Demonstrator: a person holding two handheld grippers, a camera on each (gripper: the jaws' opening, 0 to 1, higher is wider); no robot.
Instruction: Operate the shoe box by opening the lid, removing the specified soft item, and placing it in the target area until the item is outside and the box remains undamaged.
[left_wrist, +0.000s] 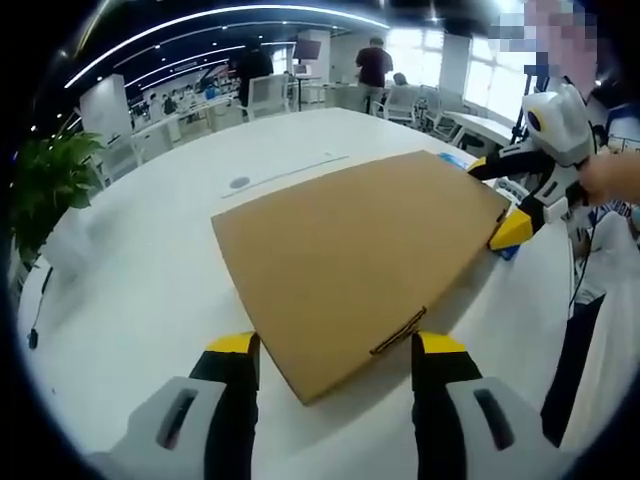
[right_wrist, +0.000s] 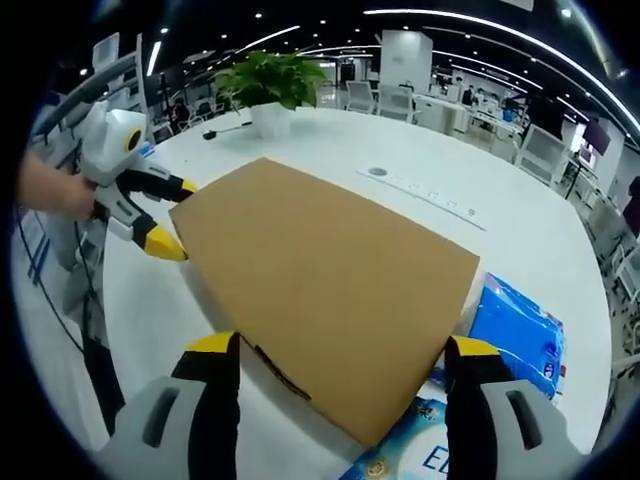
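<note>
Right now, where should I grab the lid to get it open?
Probably the lid's free edges at opposite ends, one gripper each, coming in level with the table. The flat cardboard panel offers only thin edges. The left gripper and right gripper already straddle those ends with jaws open.

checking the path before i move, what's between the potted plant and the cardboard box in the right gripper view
In the right gripper view, bare white table runs from the potted plant to the cardboard box; nothing lies on that stretch.
</note>
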